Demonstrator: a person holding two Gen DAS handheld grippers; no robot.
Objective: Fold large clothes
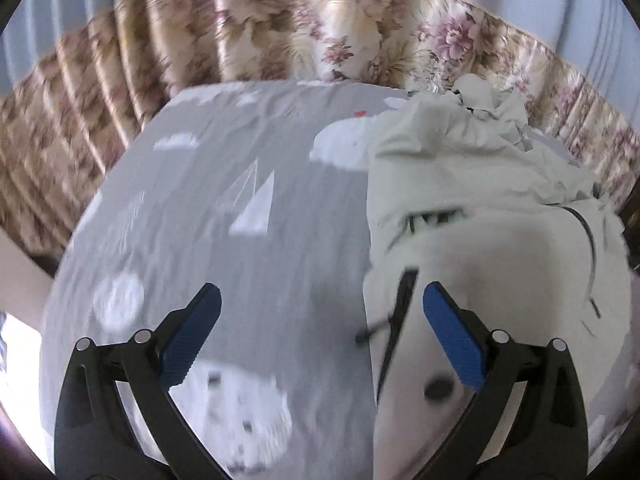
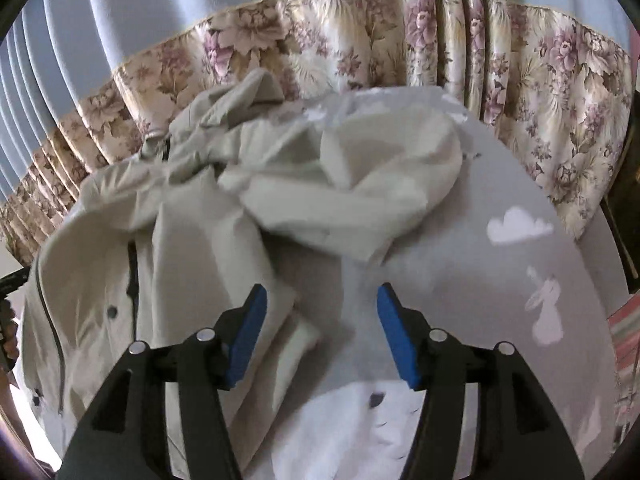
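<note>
Jacket [image 2: 192, 216]: crumpled on bed [image 2: 500, 288], unfolded, zip side up | left gripper [image 1: 322, 308]: wide open, empty, above jacket edge | right gripper [image 2: 322, 304]: part-open, empty, positioned near sleeve for regrasp.

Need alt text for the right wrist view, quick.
Open right gripper, nothing between its blue pads, hovers over a crumpled beige jacket lying on a grey bedsheet printed with white clouds and rabbits. Floral curtains hang behind.

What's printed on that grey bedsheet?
White clouds, sailboats and rabbits on the grey sheet; clearest in the right wrist view.
</note>
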